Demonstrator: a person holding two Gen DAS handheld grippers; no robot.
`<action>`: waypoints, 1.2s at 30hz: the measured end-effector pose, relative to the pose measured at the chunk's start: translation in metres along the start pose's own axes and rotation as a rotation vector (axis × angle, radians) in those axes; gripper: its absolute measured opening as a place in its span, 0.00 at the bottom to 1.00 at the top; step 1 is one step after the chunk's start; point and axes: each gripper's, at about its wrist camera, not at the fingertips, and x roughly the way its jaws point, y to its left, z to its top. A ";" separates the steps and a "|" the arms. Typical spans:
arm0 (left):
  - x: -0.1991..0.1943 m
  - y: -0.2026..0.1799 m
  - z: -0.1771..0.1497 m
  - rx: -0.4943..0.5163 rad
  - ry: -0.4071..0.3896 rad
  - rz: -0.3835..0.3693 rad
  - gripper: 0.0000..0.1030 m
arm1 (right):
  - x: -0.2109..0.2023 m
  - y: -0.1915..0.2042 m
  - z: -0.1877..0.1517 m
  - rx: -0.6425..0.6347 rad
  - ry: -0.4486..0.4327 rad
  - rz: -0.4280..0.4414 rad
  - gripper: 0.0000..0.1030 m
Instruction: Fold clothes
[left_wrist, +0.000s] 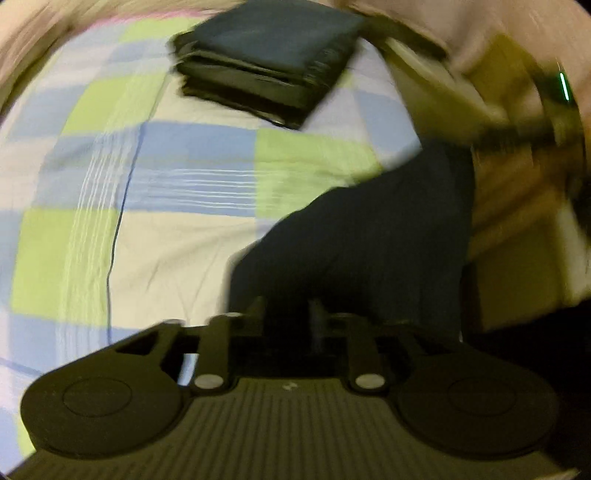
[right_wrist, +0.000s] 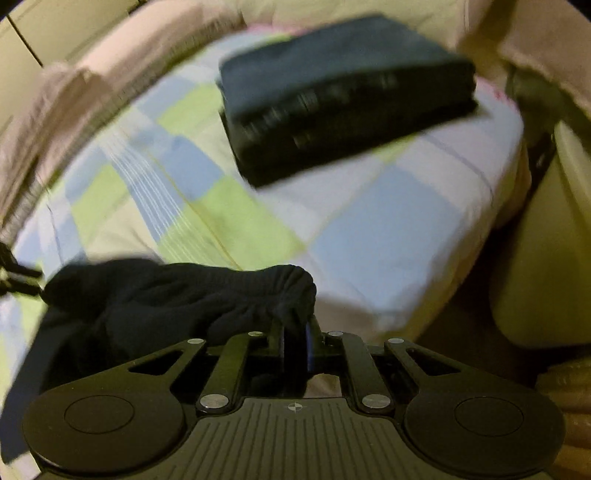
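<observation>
A dark knit garment (right_wrist: 166, 295) hangs lifted above the checked bed sheet (right_wrist: 369, 229), stretched between both grippers. My right gripper (right_wrist: 295, 332) is shut on its bunched ribbed edge. In the left wrist view the same garment (left_wrist: 369, 240) rises up and to the right from my left gripper (left_wrist: 288, 308). Those jaws stand partly apart with a thick bunch of the cloth caught between them. A stack of folded dark clothes (left_wrist: 269, 62) lies at the far end of the bed sheet (left_wrist: 166, 177), and the right wrist view shows this stack (right_wrist: 340, 99) too. Both views are blurred.
A pink blanket (right_wrist: 92, 74) is rolled along the bed's far and left sides. The bed's edge (right_wrist: 498, 221) drops off at the right beside cream furniture (right_wrist: 535, 258). Pale cupboard doors (right_wrist: 37, 29) stand behind.
</observation>
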 end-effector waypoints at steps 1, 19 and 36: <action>0.002 0.008 0.004 -0.038 -0.018 0.002 0.43 | 0.007 -0.004 -0.003 -0.003 0.020 -0.007 0.09; 0.112 0.008 0.056 -0.039 0.280 -0.238 0.02 | 0.007 -0.028 -0.042 0.058 0.099 0.047 0.08; 0.046 -0.003 0.068 0.134 0.005 0.103 0.01 | 0.004 -0.016 -0.005 0.053 -0.047 0.040 0.08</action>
